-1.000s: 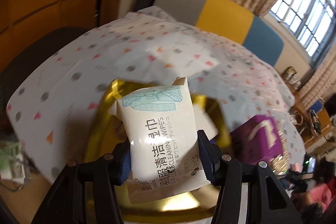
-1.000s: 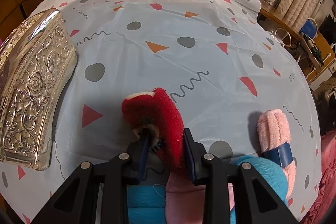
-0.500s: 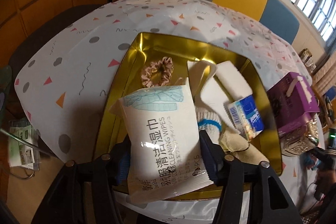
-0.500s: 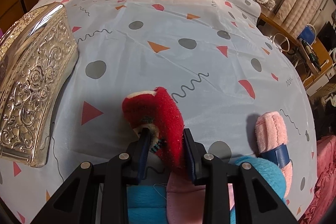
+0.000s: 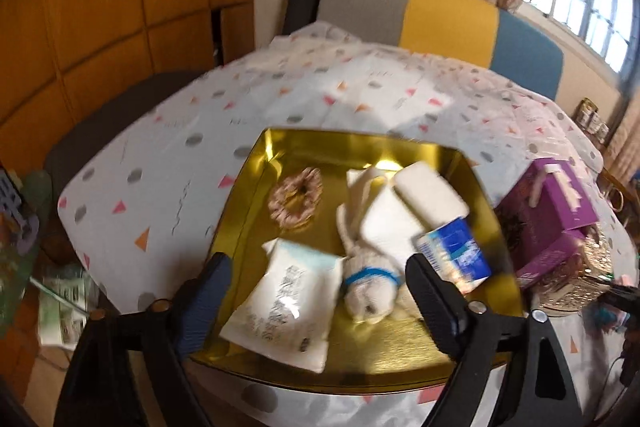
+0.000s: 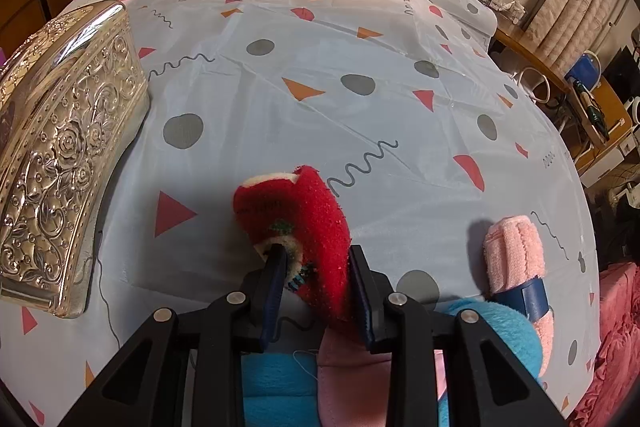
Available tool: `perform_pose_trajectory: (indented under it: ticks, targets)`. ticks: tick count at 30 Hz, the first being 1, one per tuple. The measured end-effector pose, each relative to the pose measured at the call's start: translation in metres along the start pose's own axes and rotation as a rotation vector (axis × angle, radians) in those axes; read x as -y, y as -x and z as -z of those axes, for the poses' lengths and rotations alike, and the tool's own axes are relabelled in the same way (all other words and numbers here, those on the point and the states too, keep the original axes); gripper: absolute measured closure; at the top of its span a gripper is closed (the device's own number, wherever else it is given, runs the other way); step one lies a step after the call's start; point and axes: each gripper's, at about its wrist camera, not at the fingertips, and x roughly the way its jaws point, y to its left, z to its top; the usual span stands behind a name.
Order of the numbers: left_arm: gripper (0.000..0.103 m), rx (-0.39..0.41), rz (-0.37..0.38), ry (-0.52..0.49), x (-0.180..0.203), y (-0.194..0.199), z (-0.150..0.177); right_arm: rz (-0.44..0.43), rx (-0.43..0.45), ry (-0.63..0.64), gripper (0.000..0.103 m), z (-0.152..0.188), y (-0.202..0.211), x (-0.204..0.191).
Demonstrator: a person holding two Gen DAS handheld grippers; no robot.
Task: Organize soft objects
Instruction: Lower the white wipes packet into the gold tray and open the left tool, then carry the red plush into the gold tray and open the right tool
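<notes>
Left gripper (image 5: 316,287) fingers spread, wipes pack (image 5: 286,303) loose in gold tray (image 5: 256,183) | right gripper (image 6: 316,287) clamped on red plush (image 6: 304,223) | best carried level toward tray at 9 o'clock.

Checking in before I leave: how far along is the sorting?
Done: wipes pack, scrunchie and tissue packs lie in the gold tray; left gripper is open. In hand: right gripper grips a red sock. Left: pink towel roll, blue plush.
</notes>
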Motion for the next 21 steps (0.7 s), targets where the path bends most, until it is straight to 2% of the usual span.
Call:
perform_pose_trajectory:
  ticks: [2, 8, 15, 21]
  targets:
    - [0.007, 0.016, 0.003, -0.028, 0.011, 0.006, -0.001, 0.006, 0.000, 0.004, 0.073, 0.000, 0.001, -0.001]
    - [0.001, 0.050, 0.019, -0.067, 0.028, 0.019, -0.003, -0.007, 0.003, -0.024, 0.078, -0.002, 0.002, 0.003]
    - [0.000, 0.046, 0.009, -0.101, 0.041, 0.022, 0.003, -0.031, 0.033, -0.080, 0.086, -0.004, 0.007, 0.012]
    - [0.000, 0.028, 0.007, -0.122, 0.049, 0.021, 0.008, -0.095, 0.099, -0.136, 0.086, -0.007, 0.021, 0.019]
